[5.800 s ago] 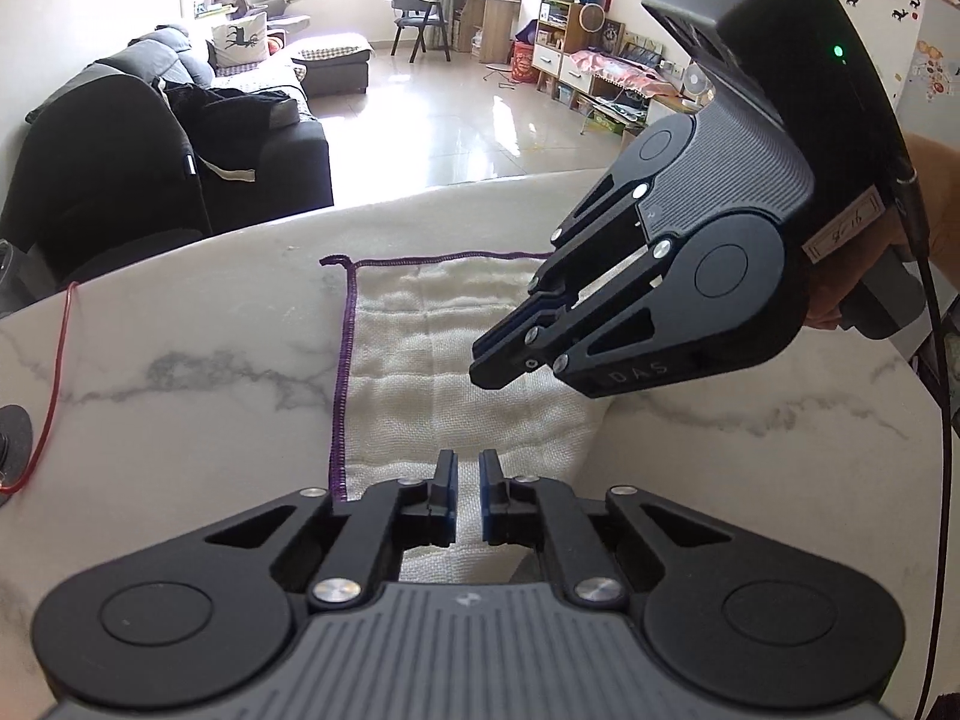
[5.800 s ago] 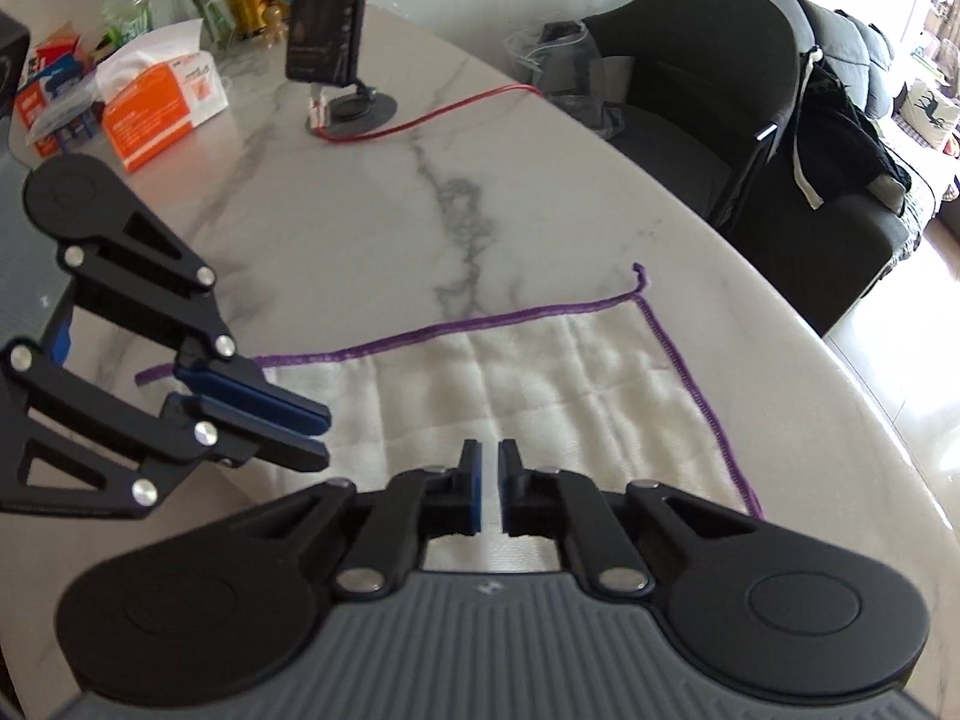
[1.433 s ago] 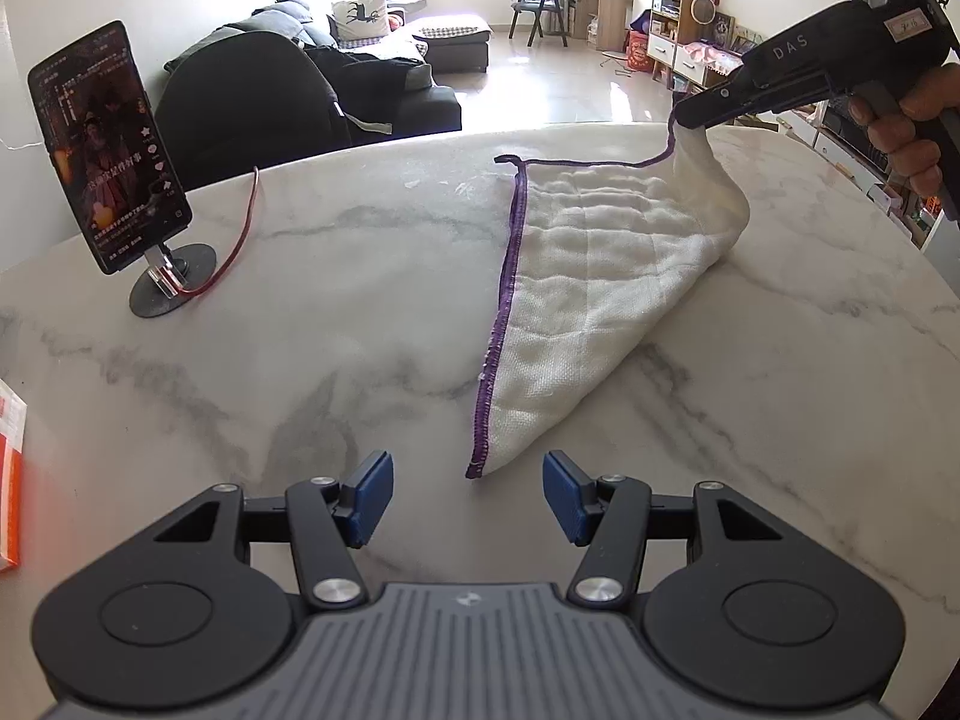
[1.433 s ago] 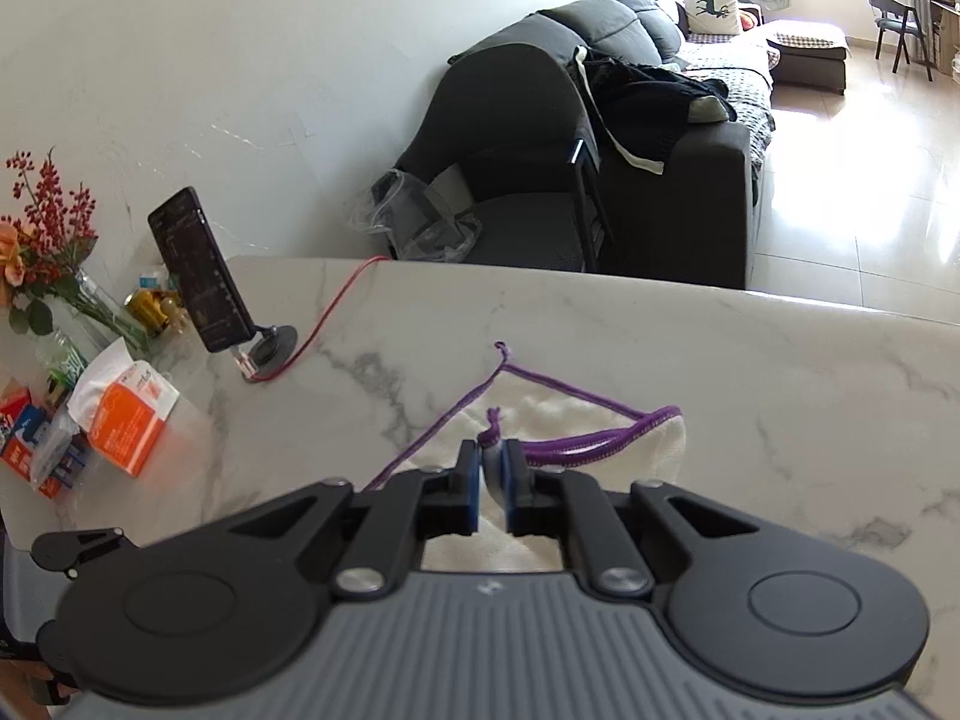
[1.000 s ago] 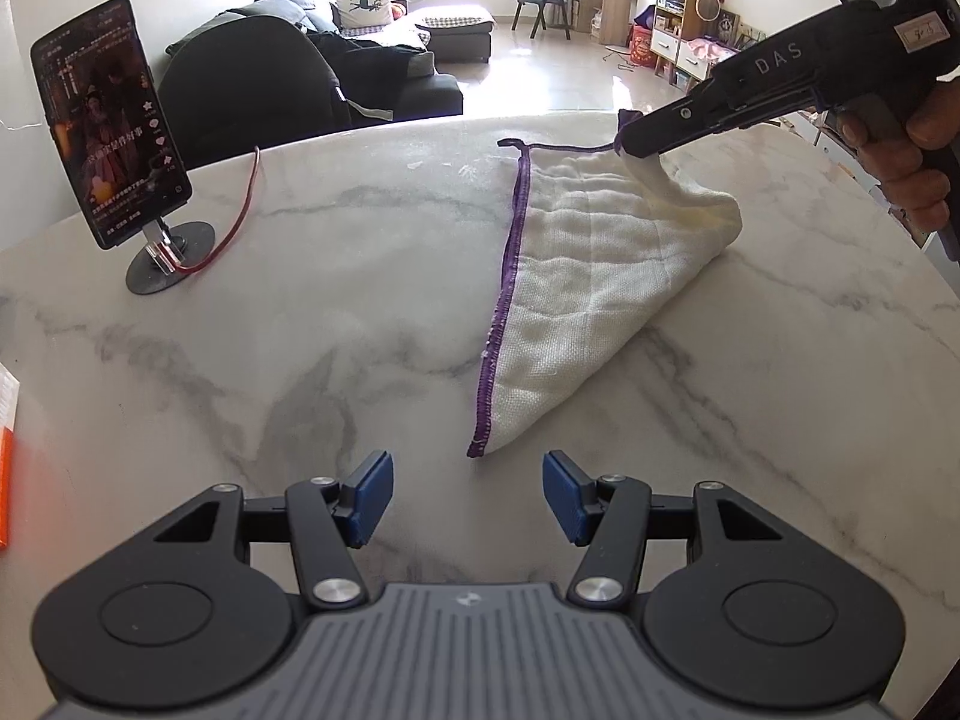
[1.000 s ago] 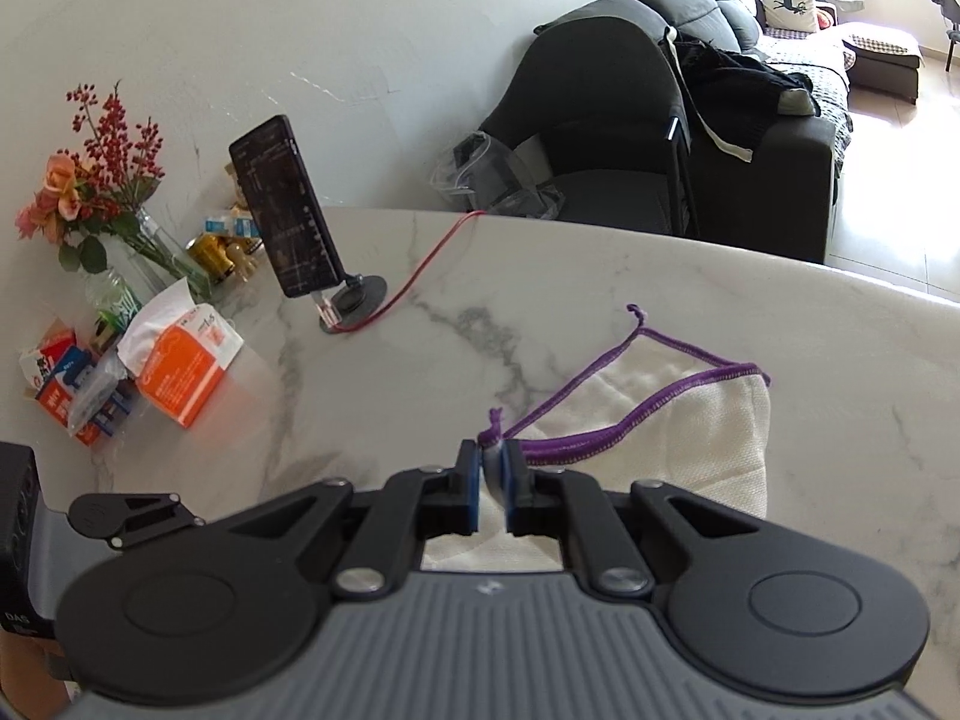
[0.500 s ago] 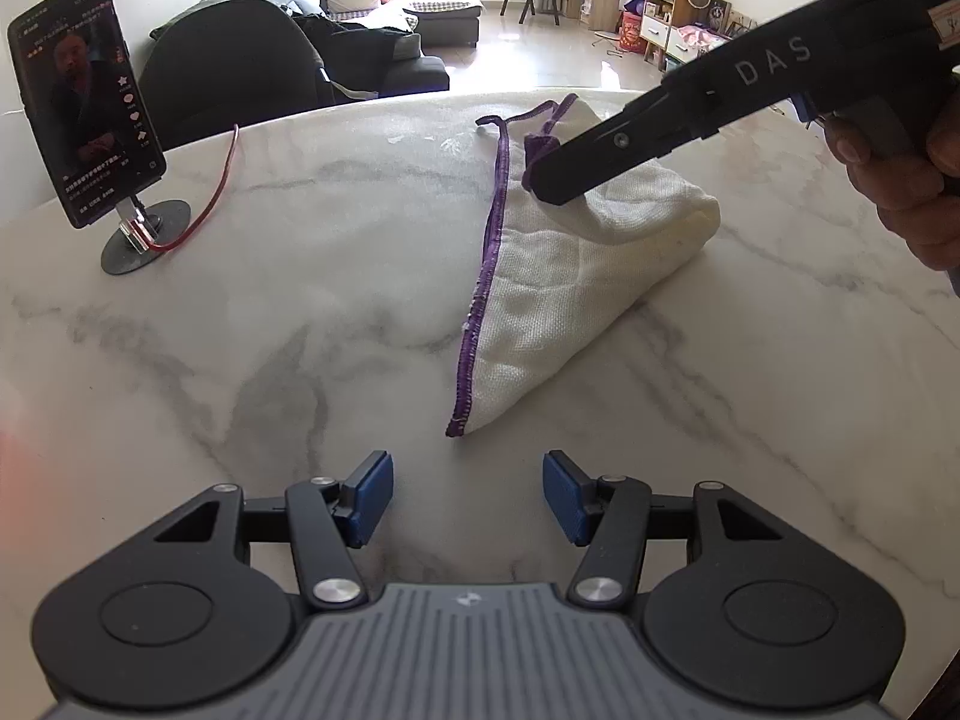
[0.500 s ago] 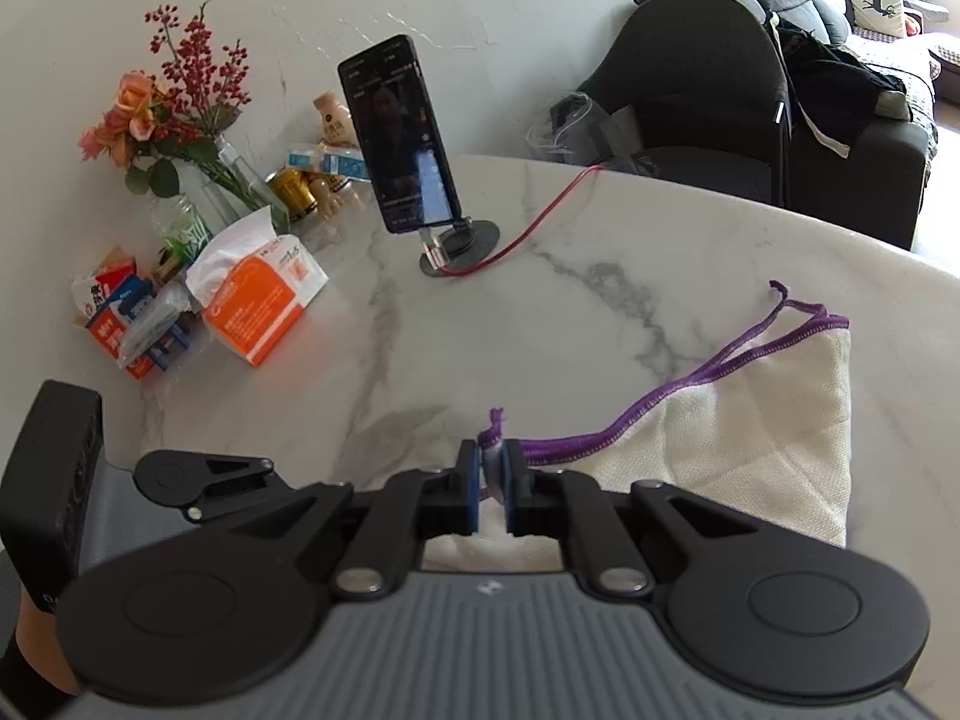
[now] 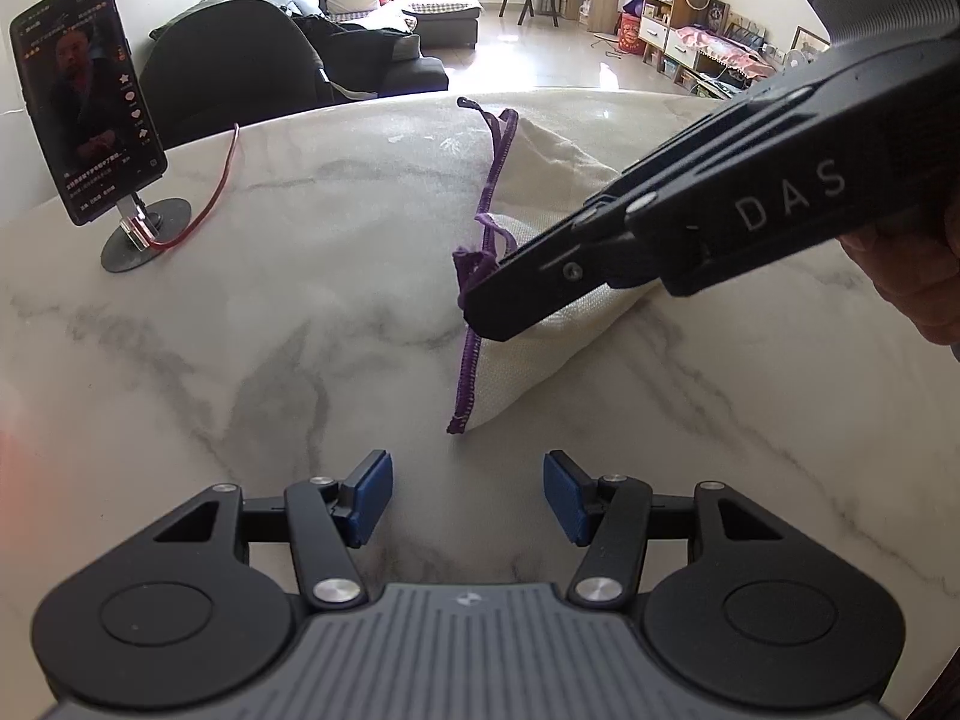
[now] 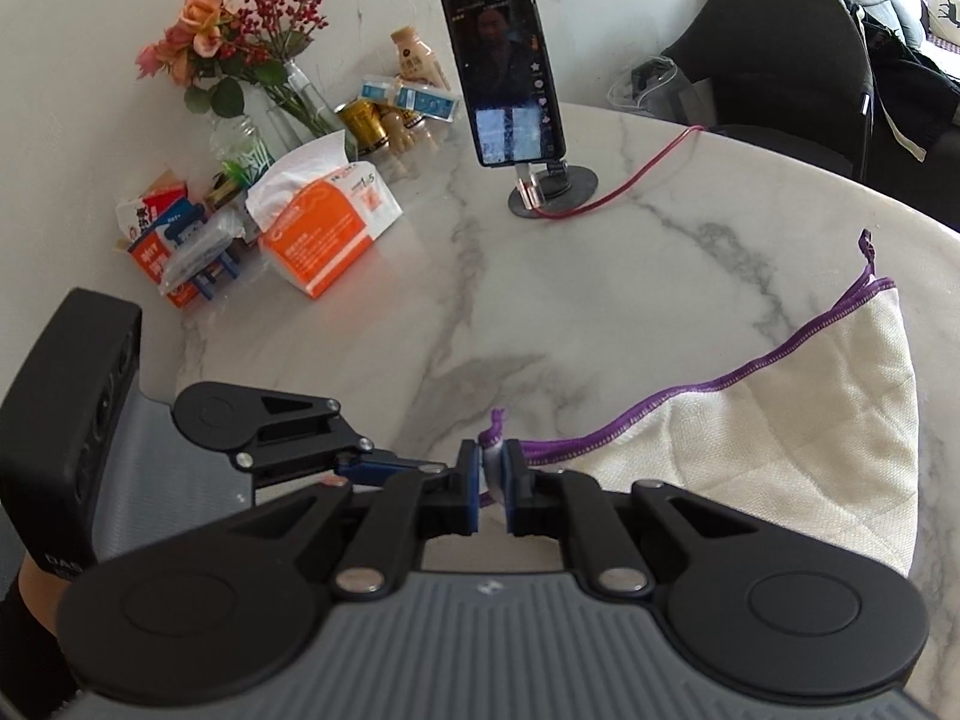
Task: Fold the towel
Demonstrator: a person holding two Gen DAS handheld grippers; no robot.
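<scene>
1. The right gripper (image 10: 492, 480) pinches the purple-edged corner of the white towel (image 10: 780, 456), lifted above the marble table (image 10: 540, 300).
2. The left gripper (image 9: 468, 495) hovers spread wide, holding nothing, just before the towel's near corner.

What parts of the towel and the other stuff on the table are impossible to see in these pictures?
- Towel: in the left wrist view, the right gripper covers its middle.
- Towel corner in the right gripper: pinched between the pads, mostly hidden.
- Left gripper: in the right wrist view, its fingertips sit behind the right gripper's body.
- Small packets beside the tissue box: print too small to read.
</scene>
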